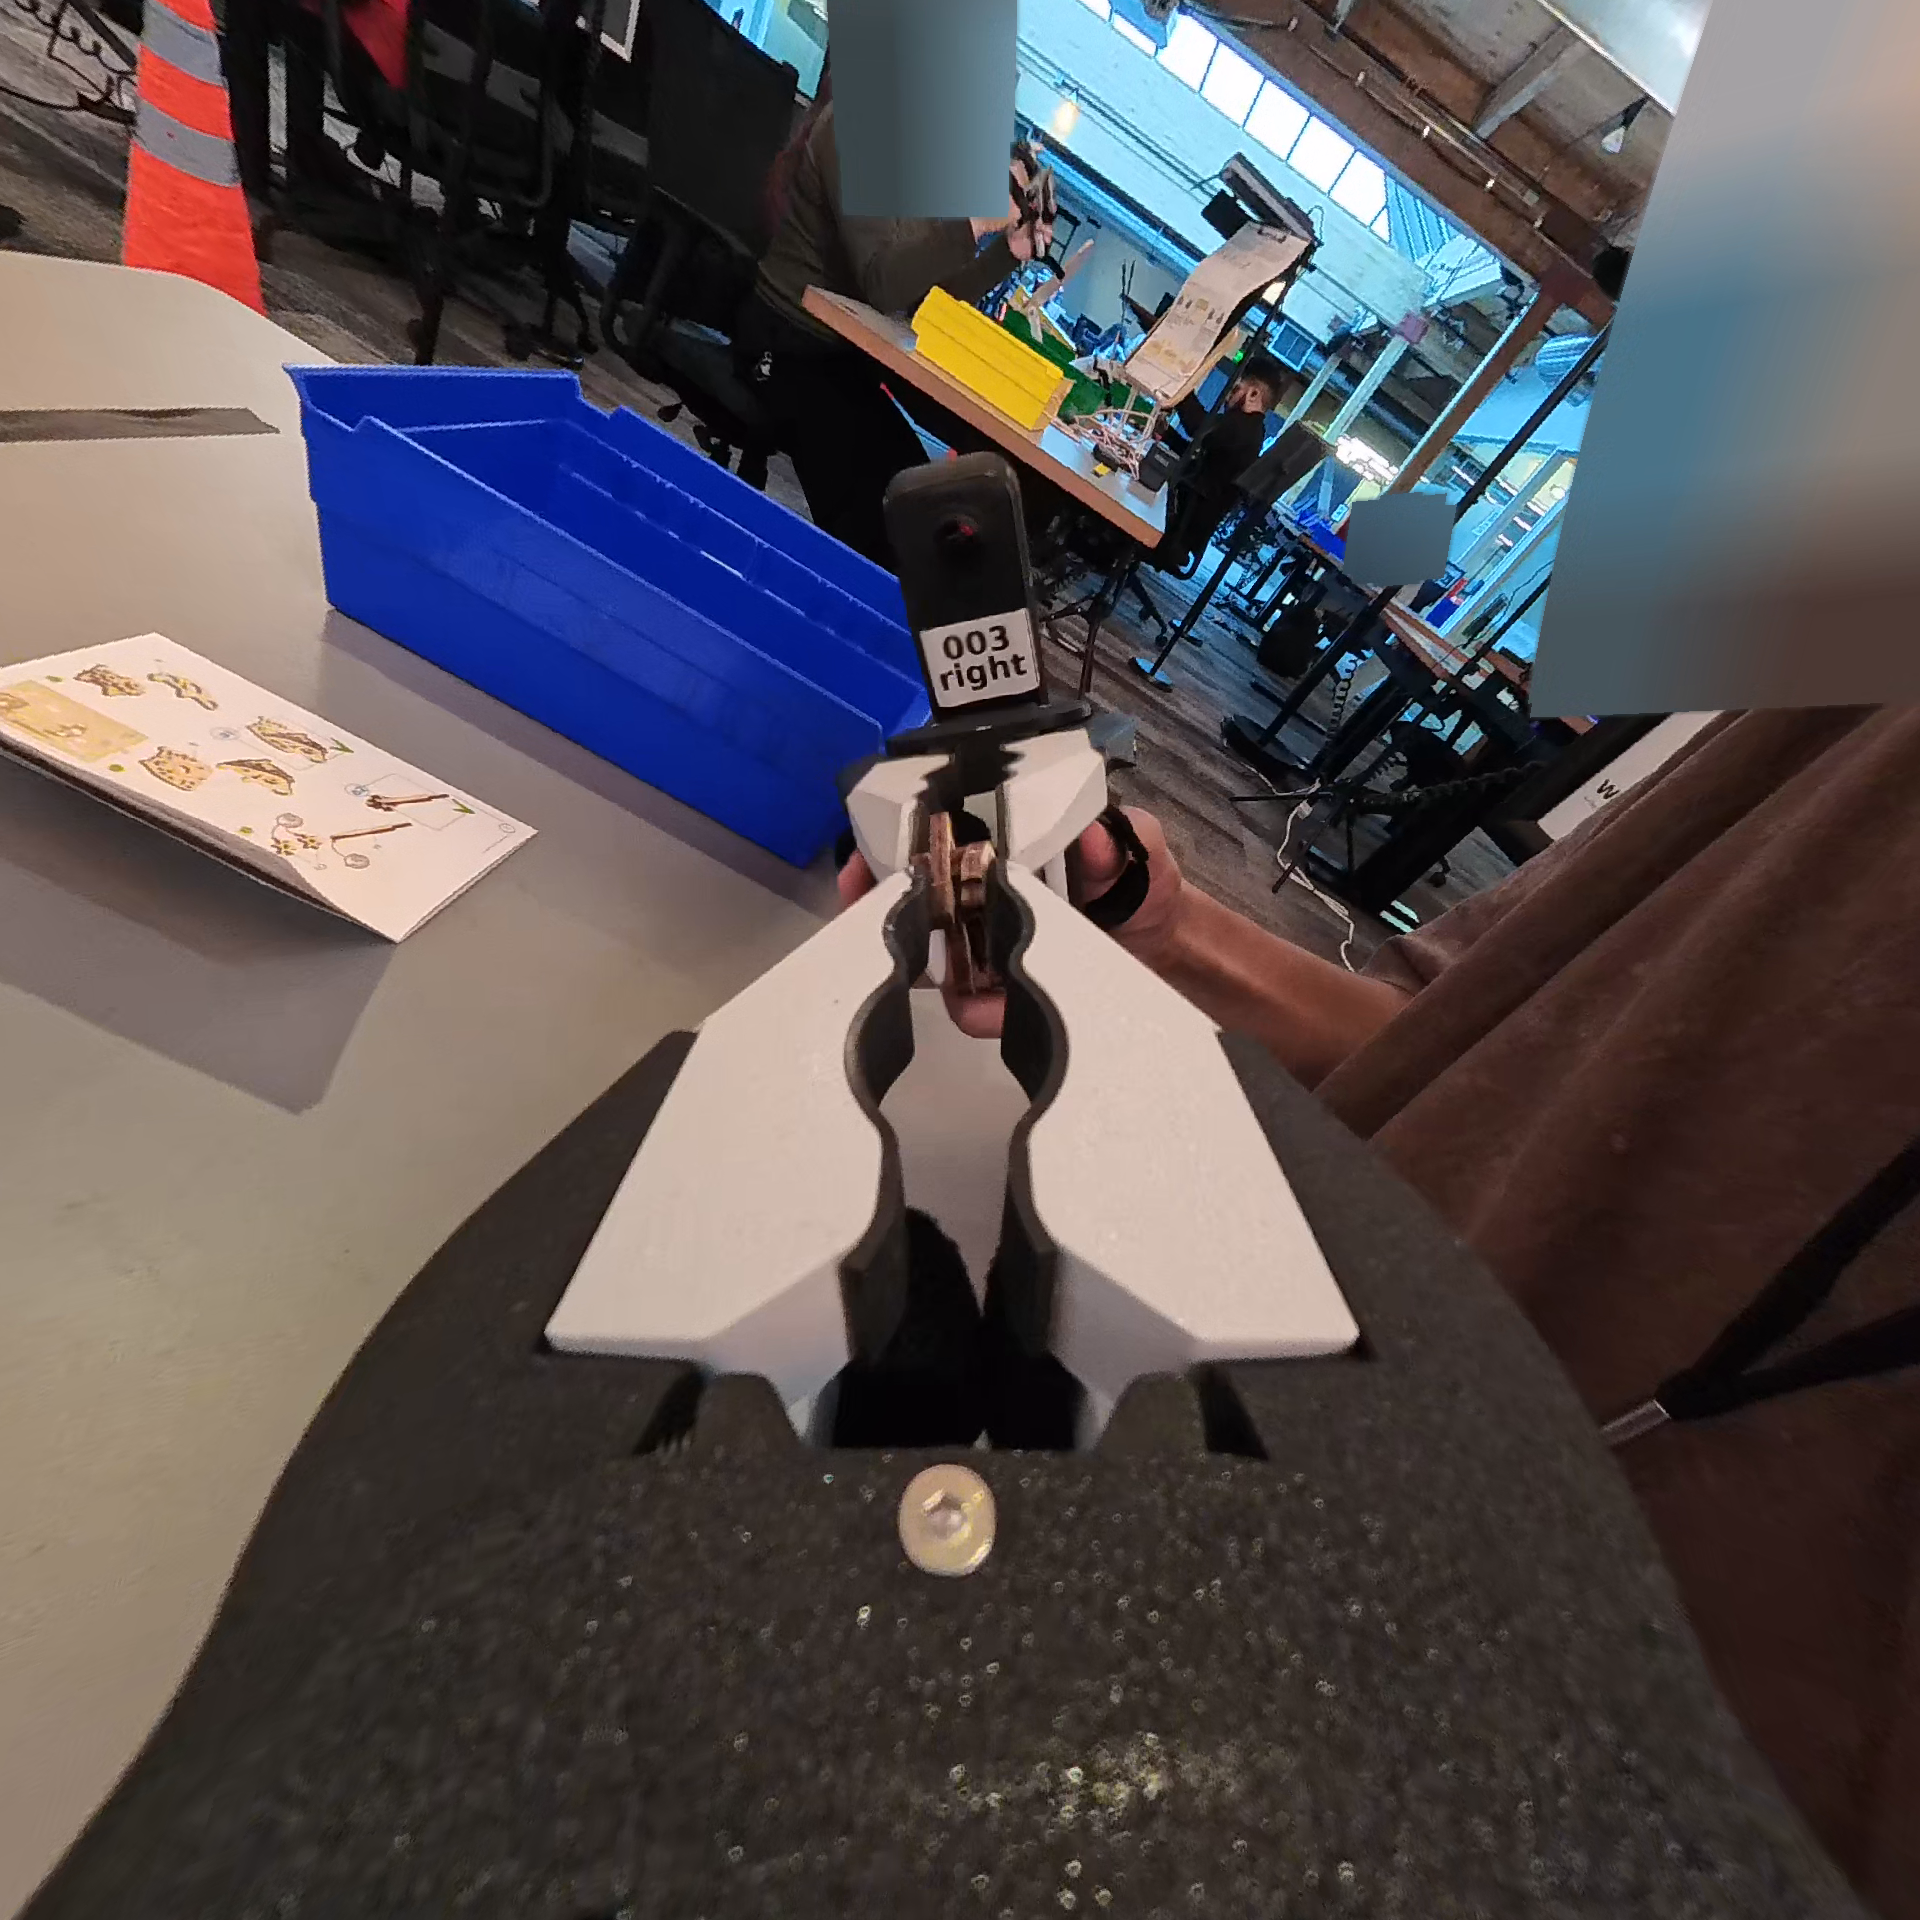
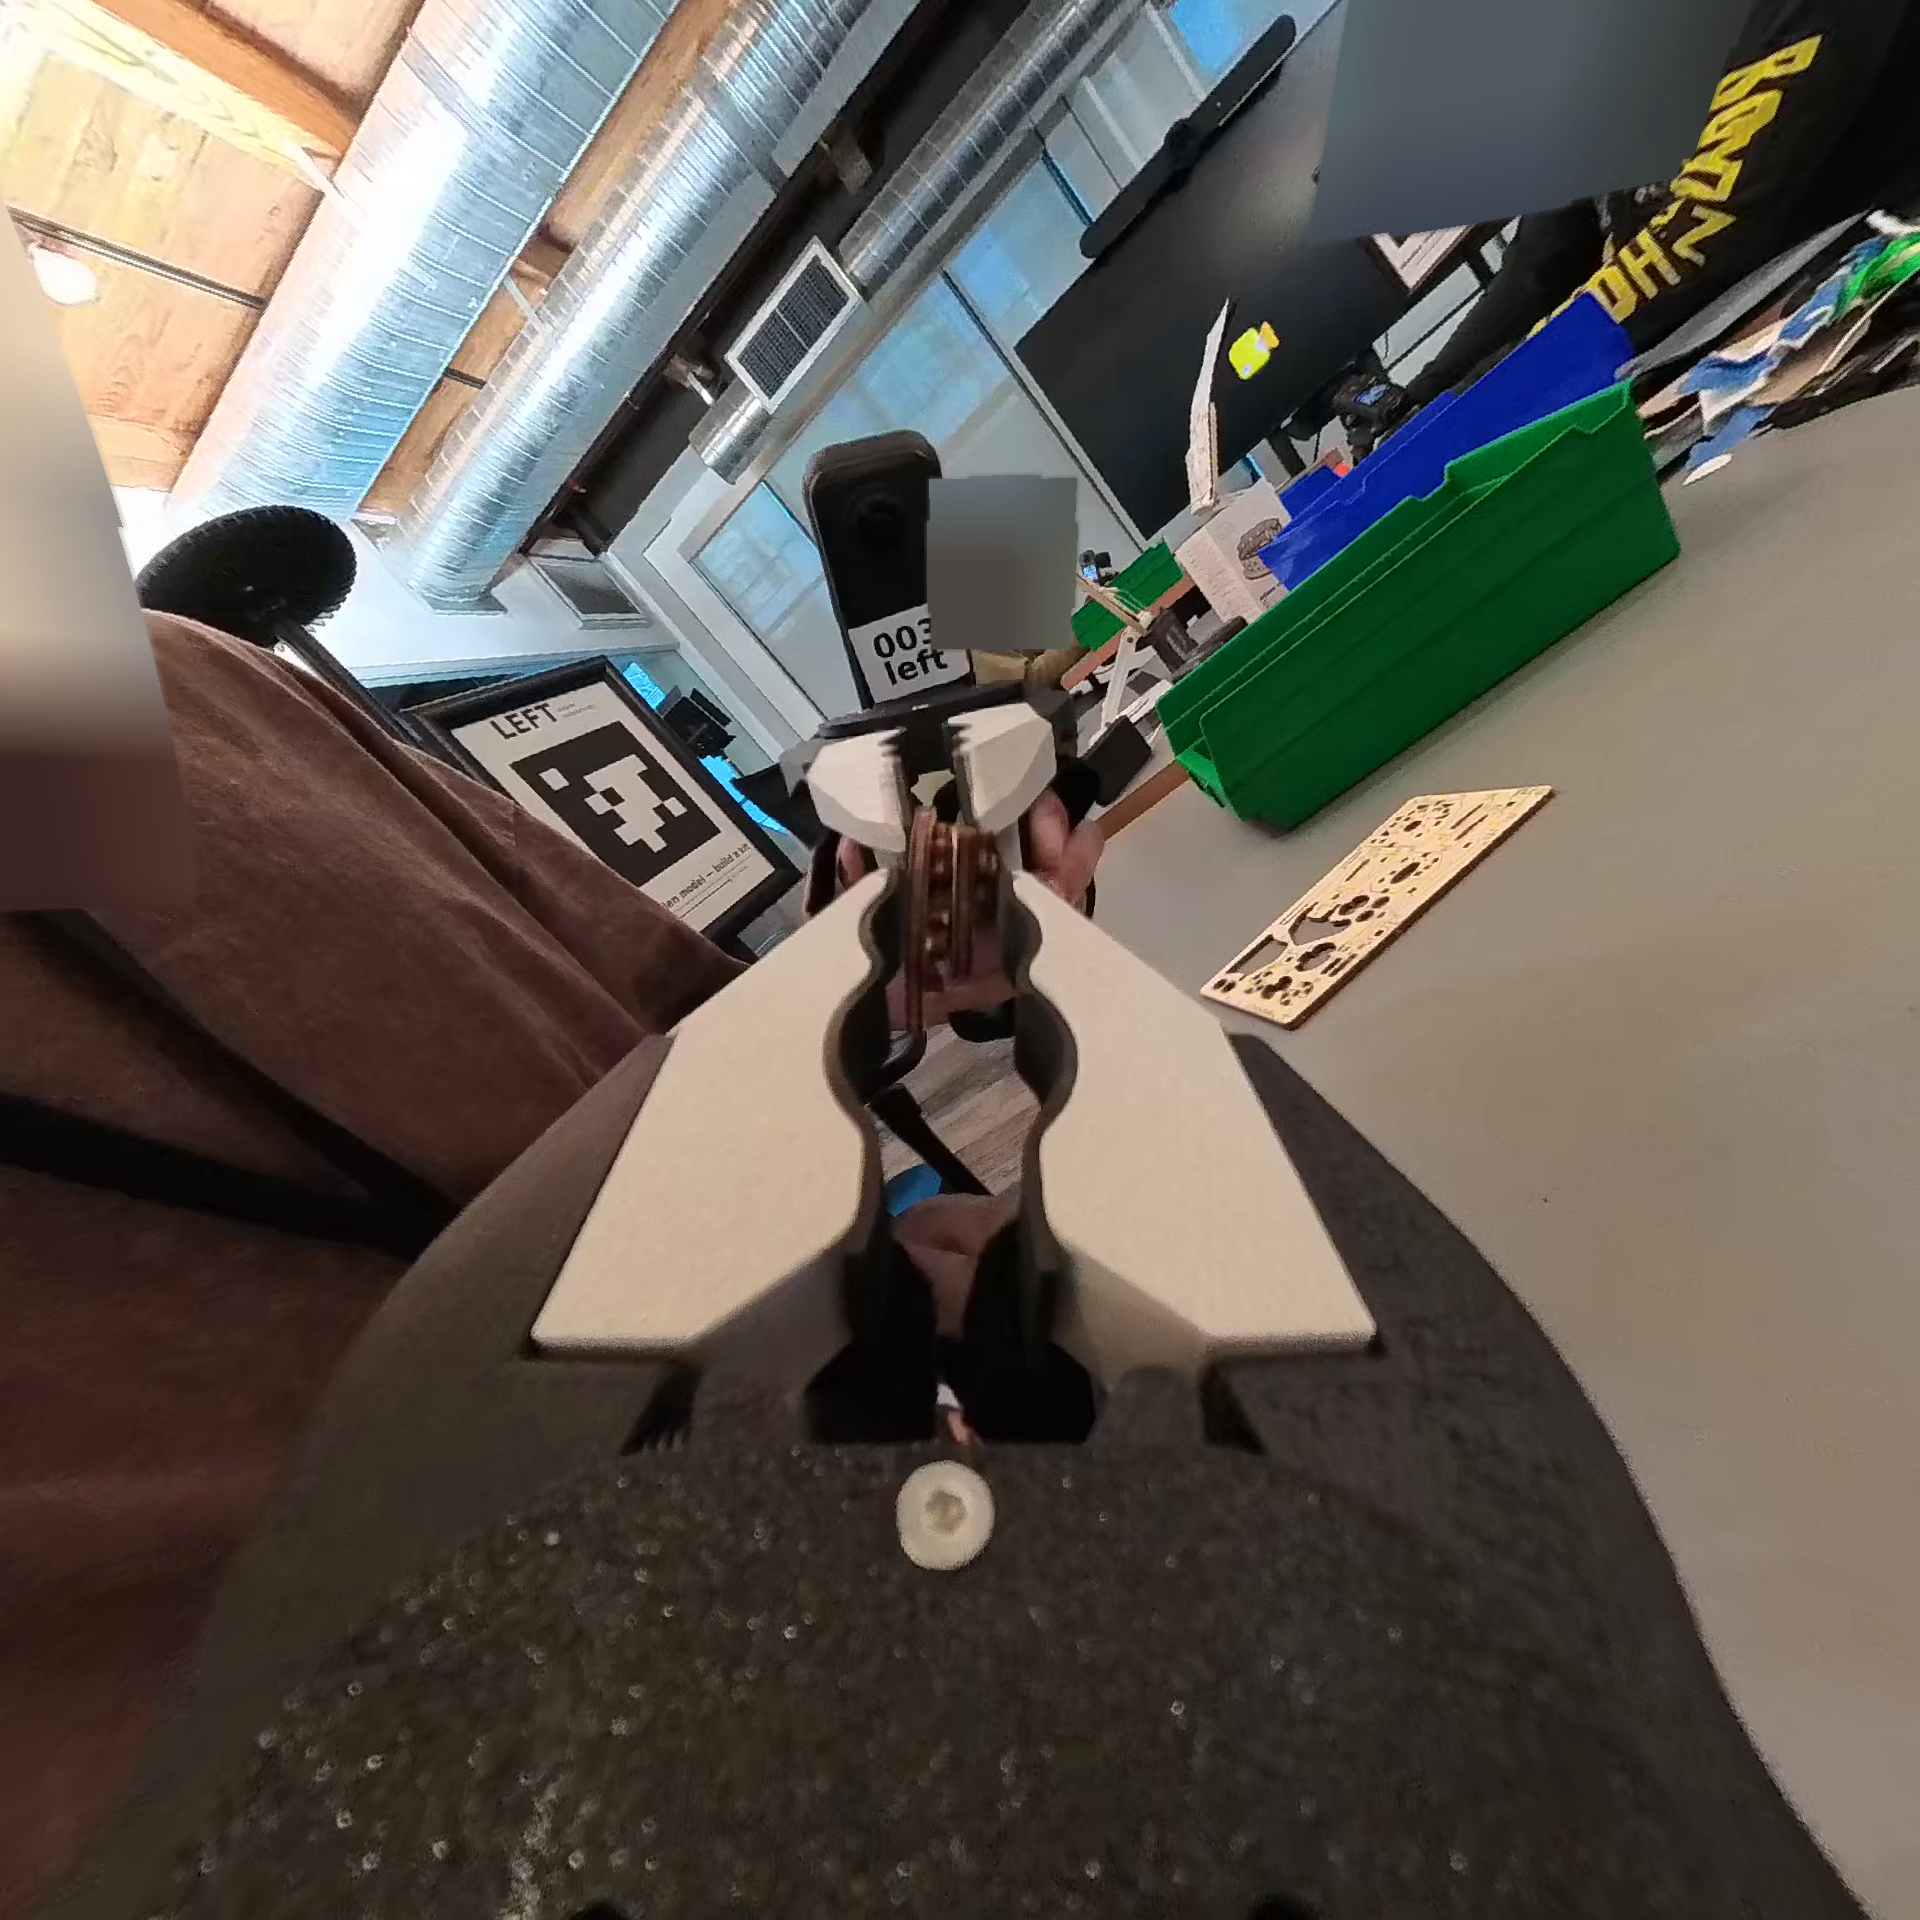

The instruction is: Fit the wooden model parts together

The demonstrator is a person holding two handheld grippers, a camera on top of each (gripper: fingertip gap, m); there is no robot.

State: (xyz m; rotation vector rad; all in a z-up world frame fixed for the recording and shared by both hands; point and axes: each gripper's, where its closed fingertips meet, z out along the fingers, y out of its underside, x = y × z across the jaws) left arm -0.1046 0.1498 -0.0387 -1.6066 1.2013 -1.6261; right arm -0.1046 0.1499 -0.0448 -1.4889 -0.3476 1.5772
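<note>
Both grippers face each other tip to tip in the air beside the grey table (image 1: 208, 1195). In the left wrist view my left gripper (image 1: 961, 888) is shut on a small stack of round wooden parts (image 1: 971, 925). The right gripper (image 1: 961, 805) meets it from the far side and pinches the same stack. In the right wrist view my right gripper (image 2: 940, 894) is shut on the wooden discs (image 2: 940, 935), seen edge-on, with the left gripper (image 2: 930, 795) just behind them. How the parts sit against each other is hidden by the fingers.
A blue bin (image 1: 582, 582) and a folded instruction sheet (image 1: 249, 769) lie on the table to the left. A green bin (image 2: 1434, 644) and a punched-out wooden sheet (image 2: 1371, 904) lie on the right. A person's brown sleeve (image 1: 1610, 987) is close by. My two grippers' fingertips are within a few centimetres of each other.
</note>
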